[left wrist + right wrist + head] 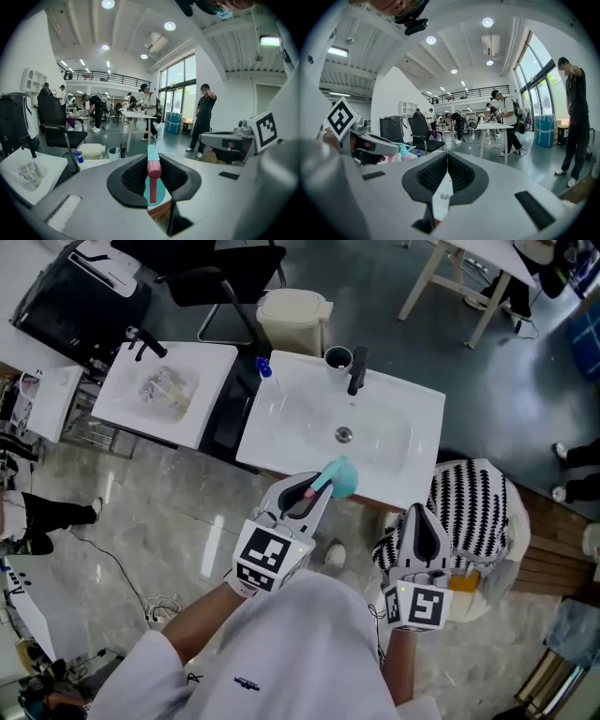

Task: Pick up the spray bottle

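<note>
The spray bottle [337,478] is teal with a pink trigger, and it hangs in the air over the near rim of the white sink [281,432]. My left gripper [307,493] is shut on it. In the left gripper view the pink trigger and teal head of the spray bottle [152,157] sit clamped between the black pads of the left gripper [153,177]. My right gripper [419,523] hovers to the right of it, shut, with nothing in it. In the right gripper view the jaws of the right gripper [446,165] meet, and the spray bottle [403,150] shows at the left.
A black faucet [357,369], a cup [338,358] and a small blue bottle [263,367] stand at the sink's far edge. A second sink [127,409] lies to the left. A striped cloth [473,507] lies at the right. A white bin [293,320] and a chair stand behind.
</note>
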Tool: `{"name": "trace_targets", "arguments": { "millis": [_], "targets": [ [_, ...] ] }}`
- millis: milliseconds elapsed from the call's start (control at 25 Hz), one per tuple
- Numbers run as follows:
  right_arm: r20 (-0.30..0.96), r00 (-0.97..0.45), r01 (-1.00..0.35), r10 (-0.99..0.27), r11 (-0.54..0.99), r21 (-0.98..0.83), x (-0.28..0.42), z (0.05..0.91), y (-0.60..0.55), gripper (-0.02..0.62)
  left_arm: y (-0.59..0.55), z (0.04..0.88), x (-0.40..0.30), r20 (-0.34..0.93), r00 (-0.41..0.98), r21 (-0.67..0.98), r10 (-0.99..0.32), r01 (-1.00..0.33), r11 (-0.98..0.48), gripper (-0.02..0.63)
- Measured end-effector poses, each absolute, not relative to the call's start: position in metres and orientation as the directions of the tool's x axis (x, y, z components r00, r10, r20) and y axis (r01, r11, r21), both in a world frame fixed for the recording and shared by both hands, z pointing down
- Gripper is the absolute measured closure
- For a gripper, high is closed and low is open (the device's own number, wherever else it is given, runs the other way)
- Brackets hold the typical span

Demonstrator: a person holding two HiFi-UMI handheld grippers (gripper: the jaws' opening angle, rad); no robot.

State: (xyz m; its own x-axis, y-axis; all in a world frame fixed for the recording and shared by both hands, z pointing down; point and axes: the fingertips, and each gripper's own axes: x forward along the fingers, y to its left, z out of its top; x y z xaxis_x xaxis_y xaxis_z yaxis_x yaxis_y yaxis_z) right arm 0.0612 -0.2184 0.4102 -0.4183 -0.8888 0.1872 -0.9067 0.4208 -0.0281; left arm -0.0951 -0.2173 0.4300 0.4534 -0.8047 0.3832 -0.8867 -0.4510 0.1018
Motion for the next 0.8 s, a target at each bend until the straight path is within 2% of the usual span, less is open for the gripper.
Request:
{"name": "trace_targets", "arguments": {
  "millis": [360,800],
  "targets": [
    [0.178,-0.460,-0.885,-0.870,0.464,-0.019,0.028,0.397,-0.212,0.589,-0.168,0.398,-0.150,0.355,0.351,0.075,-0.867,-0.934,-0.348,0.546],
    [0.160,-0.485,-0.871,-0.860,0.492,0.002,0.017,0.383,-0.207,0.589,-0.155,0.397,-0.171,0.352,0.304,0.090,-0.885,-0.952,-0.292,0.546]
  ]
}}
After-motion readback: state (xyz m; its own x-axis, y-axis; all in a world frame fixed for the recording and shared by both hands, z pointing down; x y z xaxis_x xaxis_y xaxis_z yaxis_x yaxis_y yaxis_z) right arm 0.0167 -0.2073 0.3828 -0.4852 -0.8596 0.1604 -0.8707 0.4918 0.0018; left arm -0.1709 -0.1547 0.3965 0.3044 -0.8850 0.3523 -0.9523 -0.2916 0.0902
